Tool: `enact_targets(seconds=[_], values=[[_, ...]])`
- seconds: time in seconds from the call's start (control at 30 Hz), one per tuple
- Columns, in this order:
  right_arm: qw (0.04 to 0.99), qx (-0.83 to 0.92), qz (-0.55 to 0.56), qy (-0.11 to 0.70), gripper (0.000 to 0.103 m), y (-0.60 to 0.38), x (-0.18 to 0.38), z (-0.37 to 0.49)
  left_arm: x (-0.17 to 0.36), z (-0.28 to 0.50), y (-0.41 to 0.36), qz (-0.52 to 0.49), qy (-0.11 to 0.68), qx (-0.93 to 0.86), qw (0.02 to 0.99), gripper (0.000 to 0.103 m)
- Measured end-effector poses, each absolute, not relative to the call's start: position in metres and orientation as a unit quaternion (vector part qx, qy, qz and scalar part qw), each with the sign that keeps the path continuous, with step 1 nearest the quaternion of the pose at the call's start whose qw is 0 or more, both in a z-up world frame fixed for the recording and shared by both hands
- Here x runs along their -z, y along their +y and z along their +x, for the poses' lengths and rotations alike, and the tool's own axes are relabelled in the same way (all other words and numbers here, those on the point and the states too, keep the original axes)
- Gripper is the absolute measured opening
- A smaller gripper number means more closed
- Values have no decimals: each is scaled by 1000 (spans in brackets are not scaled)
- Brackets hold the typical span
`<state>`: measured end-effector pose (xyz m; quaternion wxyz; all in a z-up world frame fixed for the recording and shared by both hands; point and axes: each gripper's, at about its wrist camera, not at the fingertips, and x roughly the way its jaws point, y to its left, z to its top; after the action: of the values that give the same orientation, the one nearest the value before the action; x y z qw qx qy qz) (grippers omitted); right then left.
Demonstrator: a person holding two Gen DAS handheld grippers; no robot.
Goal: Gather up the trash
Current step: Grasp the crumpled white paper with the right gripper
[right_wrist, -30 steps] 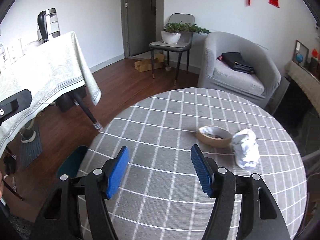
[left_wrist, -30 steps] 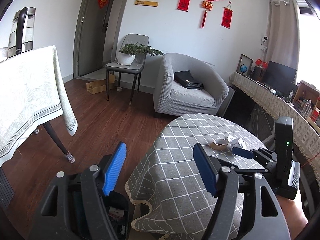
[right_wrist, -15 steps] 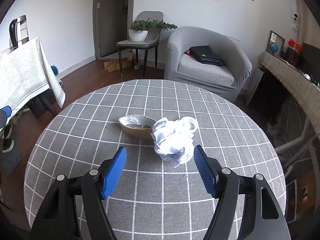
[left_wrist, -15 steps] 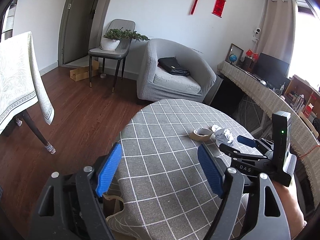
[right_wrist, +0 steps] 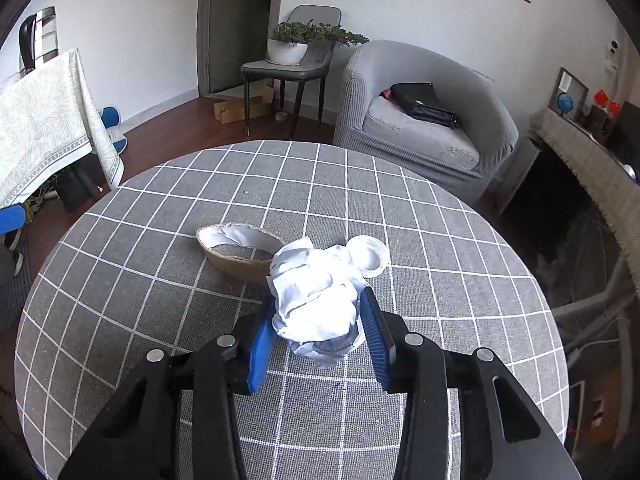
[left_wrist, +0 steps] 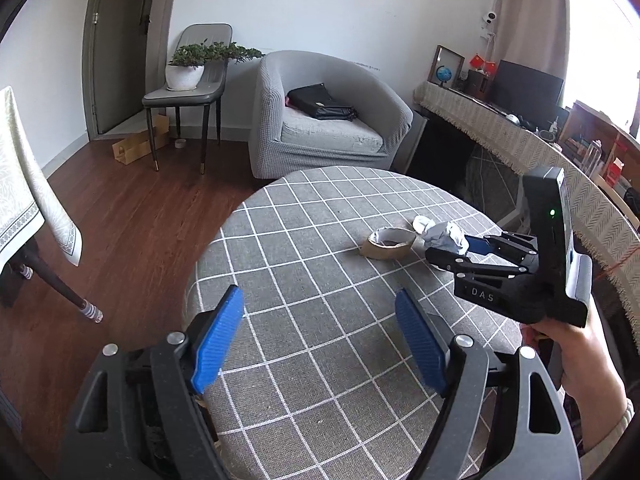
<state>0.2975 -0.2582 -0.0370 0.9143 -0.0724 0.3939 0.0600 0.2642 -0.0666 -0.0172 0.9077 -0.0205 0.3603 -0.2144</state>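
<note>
A crumpled white paper ball [right_wrist: 318, 300] lies on the round table with the grey checked cloth [right_wrist: 160, 280]. My right gripper [right_wrist: 318, 330] has its blue pads closed against both sides of the ball. In the left wrist view the ball [left_wrist: 446, 236] sits at the tips of the right gripper [left_wrist: 460, 250]. A brown tape roll core [right_wrist: 236, 252] and a small white lid [right_wrist: 368, 256] lie just beyond the ball. My left gripper [left_wrist: 320, 344] is open and empty above the table's near side.
A grey armchair [left_wrist: 320, 120] with a black bag stands behind the table. A chair with a potted plant [left_wrist: 188, 72] is at the back left. A cloth-covered table [right_wrist: 44, 120] stands to the left. A long covered shelf [left_wrist: 520, 152] runs along the right.
My right gripper moved forward over the paper ball and closed its pads on it. My left gripper moved further over the round table and stayed open.
</note>
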Motion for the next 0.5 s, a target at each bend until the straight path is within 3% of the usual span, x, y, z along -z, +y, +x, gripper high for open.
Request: enact_targets(seconds=[0.2, 0.5], values=[[916, -94, 56, 387, 39, -294, 24, 297, 16, 284, -103, 42, 364, 251, 896, 81], [910, -114, 151, 368, 39, -328, 15, 294, 35, 311, -162, 128, 368, 315, 866, 81]])
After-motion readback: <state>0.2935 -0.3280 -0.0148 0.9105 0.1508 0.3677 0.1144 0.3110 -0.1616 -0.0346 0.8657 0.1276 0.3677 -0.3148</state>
